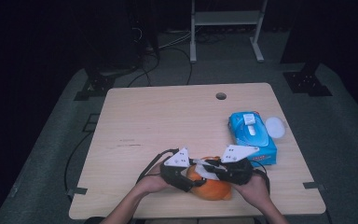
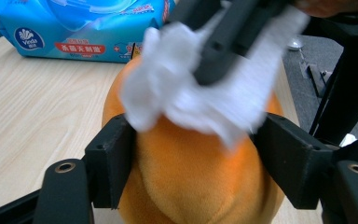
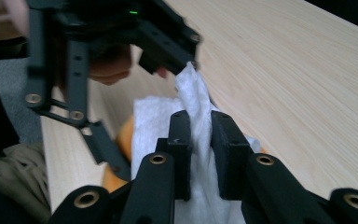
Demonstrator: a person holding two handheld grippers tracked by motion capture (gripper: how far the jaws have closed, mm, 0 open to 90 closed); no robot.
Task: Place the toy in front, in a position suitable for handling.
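Wipe (image 3: 198, 116) pinched in right tool (image 3: 200, 140); high view blurs it.

From my seat the high view is dim and grainy: the pale table (image 1: 168, 121) catches soft overhead light while the room around it sinks into near black, and shadows are faint. My left gripper view is brighter, but the white wipe (image 2: 186, 93) is smeared by motion blur. In my right gripper view the near jaws are soft-edged.
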